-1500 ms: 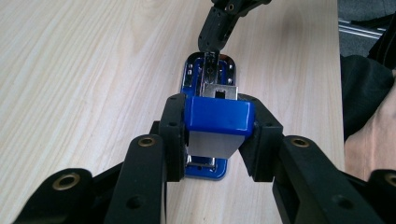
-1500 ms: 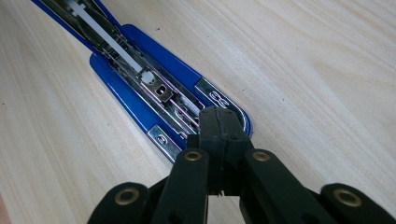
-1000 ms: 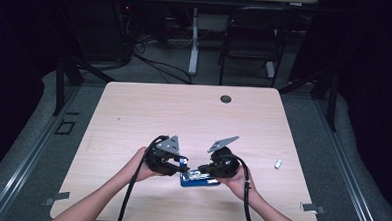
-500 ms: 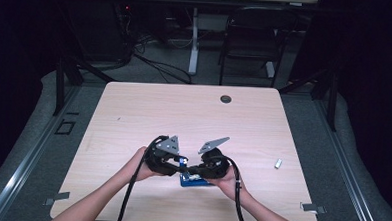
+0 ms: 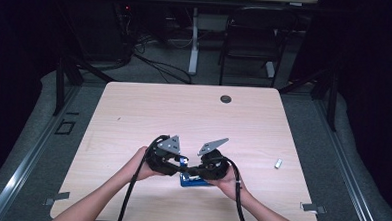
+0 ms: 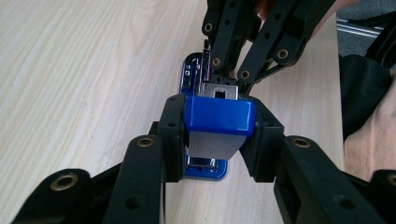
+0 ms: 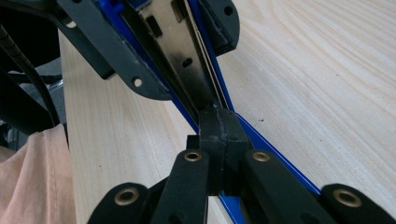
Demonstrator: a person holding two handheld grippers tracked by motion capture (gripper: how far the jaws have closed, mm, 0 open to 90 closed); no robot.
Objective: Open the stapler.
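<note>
A blue stapler (image 5: 195, 181) lies near the table's front edge, opened up. My left gripper (image 6: 219, 121) is shut on the blue end of its raised top arm (image 6: 219, 114), one pad on each side. The stapler's blue base (image 6: 192, 74) rests flat on the wood. My right gripper (image 7: 218, 133) comes in from the opposite side with its pads pressed together on the thin end of the stapler's metal rail (image 7: 180, 56). In the high view the left gripper (image 5: 180, 165) and the right gripper (image 5: 195, 170) meet tip to tip over the stapler.
The light wooden table (image 5: 184, 115) has a black round grommet (image 5: 226, 99) near its far edge and a small silver piece (image 5: 277, 164) at the right. A chair (image 5: 250, 33) and cables are on the floor beyond.
The right gripper has shifted a little to the left, closer to the left gripper. The left gripper has stayed put.
</note>
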